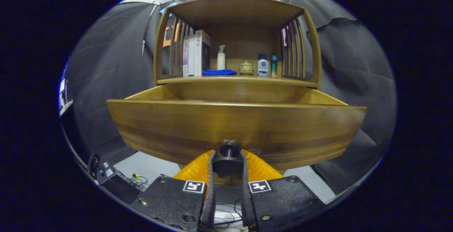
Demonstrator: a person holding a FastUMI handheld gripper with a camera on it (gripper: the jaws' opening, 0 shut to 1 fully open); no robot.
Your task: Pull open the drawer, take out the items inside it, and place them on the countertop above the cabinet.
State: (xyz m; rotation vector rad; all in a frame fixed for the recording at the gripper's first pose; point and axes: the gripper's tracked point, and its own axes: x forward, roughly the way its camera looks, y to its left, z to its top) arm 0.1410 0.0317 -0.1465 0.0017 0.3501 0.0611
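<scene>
Here the gripper (229,154) is clenched on the drawer's dark round knob (229,149), both fingers pressing its sides. The drawer (236,127) stands pulled well out from the cabinet, its wide front directly ahead of the fingers, its long axis running side to side. Its inside lies beyond and above the front board, hidden, so any items cannot be seen. Higher and farther back is the countertop (237,80), already holding books, bottles, a cloth and a small pot.
</scene>
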